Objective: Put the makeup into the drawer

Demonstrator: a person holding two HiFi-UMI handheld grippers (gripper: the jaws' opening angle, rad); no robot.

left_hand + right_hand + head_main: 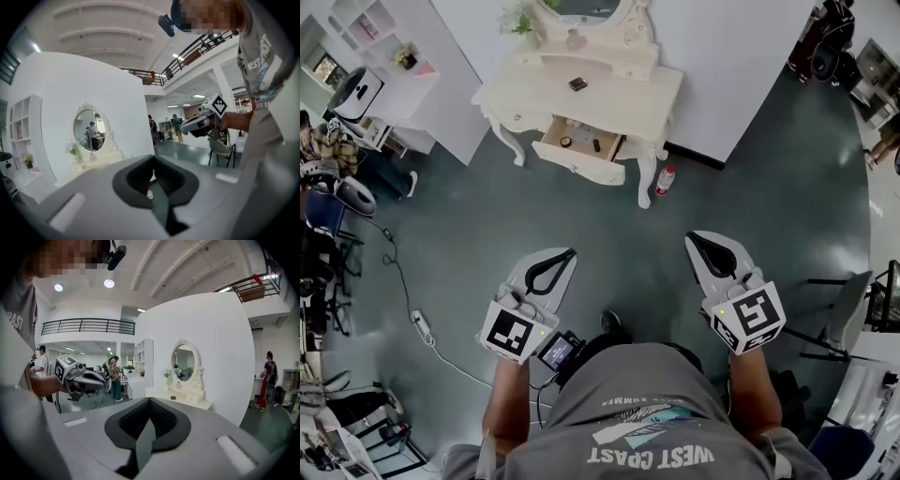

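Two grey hand-held grippers are held out side by side, both pointed toward the furniture ahead. The left gripper (569, 254) is seen with its jaws closed tip to tip and nothing clamped between them. The right gripper (695, 239) is likewise closed and empty. Both are held above the dull grey-green floor (609, 230), well apart from the cream-white carved dressing table (623, 94) against the white wall. On the tabletop, near its middle and just below the oval mirror (184, 363), a small dark flat makeup case (577, 83) is lying flat. It looks roughly square and too small for a long axis or a facing to be told. Below it, the table's shallow drawer (581, 167) is pulled out toward the person. A small round item (566, 142) and a short dark stick (596, 145) are seen inside it, the stick's long axis appearing to run from the drawer's front toward its back. A white bottle with a red cap (665, 179) is standing on the floor just beside the table's right front leg.
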